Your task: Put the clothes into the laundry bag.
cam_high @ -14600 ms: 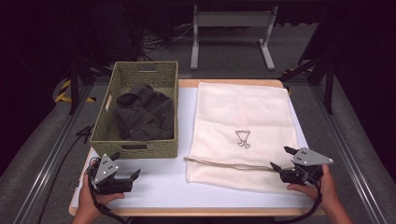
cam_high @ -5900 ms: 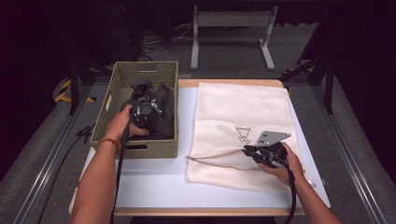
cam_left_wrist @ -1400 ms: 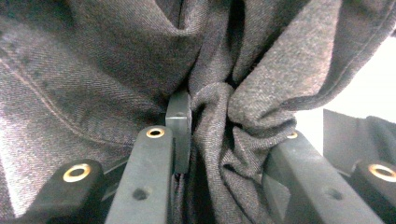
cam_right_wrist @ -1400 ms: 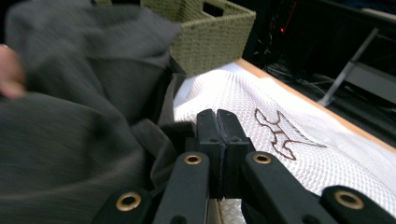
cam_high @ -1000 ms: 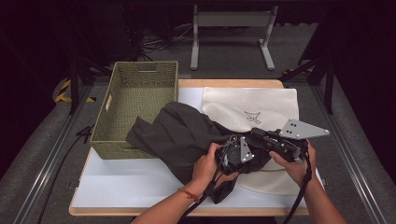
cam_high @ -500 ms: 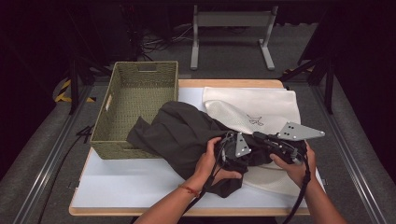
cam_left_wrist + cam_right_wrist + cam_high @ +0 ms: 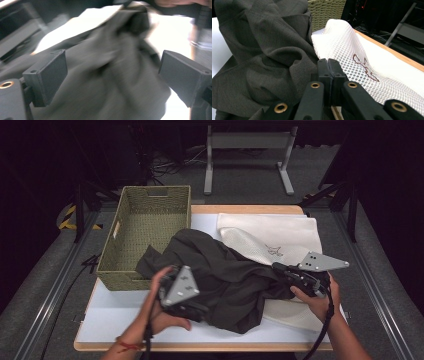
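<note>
Nearest, the left claw (image 7: 181,292) hovered beside the dark grey garment (image 7: 225,272), its jaws apart, having just been opening, with nothing clamped. Further right, the right claw (image 7: 280,268) was shut on the white mesh laundry bag (image 7: 280,237), whose mouth the garment entered. Beyond, the woven basket (image 7: 145,232) stood on the counter (image 7: 120,320).

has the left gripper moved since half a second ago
Yes. In the high view the left gripper has pulled away from the right gripper, toward the near left, closer to the wicker basket; its jaws have just been opening off the dark garment.
</note>
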Demonstrator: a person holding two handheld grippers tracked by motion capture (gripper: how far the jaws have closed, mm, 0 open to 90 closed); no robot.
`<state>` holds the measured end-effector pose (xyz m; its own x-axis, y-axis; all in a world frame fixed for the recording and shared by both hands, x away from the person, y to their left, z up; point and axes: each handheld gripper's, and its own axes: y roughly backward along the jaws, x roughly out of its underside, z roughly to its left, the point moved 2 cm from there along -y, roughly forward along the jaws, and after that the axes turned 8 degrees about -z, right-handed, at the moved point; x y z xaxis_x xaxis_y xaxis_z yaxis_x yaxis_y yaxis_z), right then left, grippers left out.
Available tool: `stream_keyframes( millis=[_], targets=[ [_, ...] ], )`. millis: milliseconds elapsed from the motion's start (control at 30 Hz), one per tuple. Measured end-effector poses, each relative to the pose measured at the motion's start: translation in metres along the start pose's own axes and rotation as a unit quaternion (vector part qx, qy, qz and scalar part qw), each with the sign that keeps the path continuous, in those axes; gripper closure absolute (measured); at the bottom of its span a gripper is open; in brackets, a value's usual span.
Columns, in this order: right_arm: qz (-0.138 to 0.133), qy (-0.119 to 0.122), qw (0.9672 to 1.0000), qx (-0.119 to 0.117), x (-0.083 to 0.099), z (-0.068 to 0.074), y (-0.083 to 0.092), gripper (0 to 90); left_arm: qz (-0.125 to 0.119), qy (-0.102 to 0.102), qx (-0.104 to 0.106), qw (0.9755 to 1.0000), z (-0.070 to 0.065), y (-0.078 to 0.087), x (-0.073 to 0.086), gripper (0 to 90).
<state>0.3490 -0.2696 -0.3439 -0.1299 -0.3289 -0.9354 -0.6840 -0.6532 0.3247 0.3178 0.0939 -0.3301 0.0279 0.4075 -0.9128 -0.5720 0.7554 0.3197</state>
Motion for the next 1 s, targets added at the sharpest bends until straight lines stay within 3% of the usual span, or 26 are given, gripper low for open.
stream_keyframes(
  millis=[33,100,133,167,233,300,367,433,500,567,633,700,767,833,900,933,1000],
  targets=[
    [0.000,0.000,1.0000,0.000,0.000,0.000,0.000,89.9,0.000,0.000,0.000,1.0000,0.000,0.000,0.000,7.7],
    [0.000,0.001,1.0000,0.000,-0.001,0.000,0.000,89.9,0.024,0.012,-0.033,0.9991,0.023,0.011,0.014,6.5],
    [0.000,0.000,1.0000,0.000,-0.001,0.001,-0.001,89.9,0.028,0.050,-0.026,0.9980,0.041,0.013,0.027,6.4],
    [0.000,0.000,1.0000,0.000,-0.001,0.001,-0.001,89.9,0.028,0.050,-0.026,0.9980,0.041,0.013,0.027,5.5],
    [0.001,0.002,1.0000,-0.002,-0.002,0.002,-0.002,89.9,0.056,0.062,-0.038,0.9958,0.054,0.006,0.039,5.2],
    [0.002,0.003,1.0000,-0.003,-0.002,0.003,-0.003,89.8,0.060,0.103,-0.011,0.9929,0.064,-0.004,0.050,9.1],
    [0.002,0.005,1.0000,-0.004,-0.001,0.003,-0.004,89.8,0.060,0.110,-0.011,0.9921,0.068,-0.010,0.053,14.5],
    [0.003,0.005,1.0000,-0.007,0.000,0.003,-0.004,89.8,0.051,0.125,0.006,0.9909,0.071,-0.012,0.054,29.5],
    [0.003,0.005,0.9999,-0.008,0.000,0.003,-0.004,89.8,0.057,0.119,0.008,0.9913,0.071,-0.014,0.054,49.5],
    [0.004,0.005,0.9999,-0.009,0.001,0.004,-0.005,89.8,0.052,0.126,0.033,0.9901,0.072,-0.016,0.053,62.6],
    [0.003,0.006,0.9999,-0.008,0.001,0.004,-0.004,89.8,0.051,0.113,0.026,0.9920,0.069,-0.016,0.049,75.5],
    [0.004,0.006,0.9999,-0.008,0.002,0.004,-0.004,89.8,0.044,0.097,0.016,0.9942,0.063,-0.015,0.044,79.1],
    [0.004,0.005,1.0000,-0.008,0.002,0.004,-0.004,89.8,0.040,0.092,0.016,0.9948,0.059,-0.015,0.041,80.5],
    [0.003,0.004,1.0000,-0.005,0.002,0.003,-0.004,89.8,0.021,0.076,0.007,0.9969,0.051,-0.011,0.034,81.2],
    [0.002,0.002,1.0000,-0.006,0.001,0.003,-0.004,89.8,-0.007,0.059,0.028,0.9978,0.033,-0.006,0.021,81.3],
    [0.002,0.002,1.0000,-0.006,0.001,0.003,-0.004,89.8,-0.007,0.059,0.028,0.9978,0.033,-0.006,0.021,81.4],
    [0.001,0.001,1.0000,-0.006,0.001,0.002,-0.004,89.8,-0.018,0.042,0.053,0.9976,0.016,-0.006,0.013,81.4]
  ],
)
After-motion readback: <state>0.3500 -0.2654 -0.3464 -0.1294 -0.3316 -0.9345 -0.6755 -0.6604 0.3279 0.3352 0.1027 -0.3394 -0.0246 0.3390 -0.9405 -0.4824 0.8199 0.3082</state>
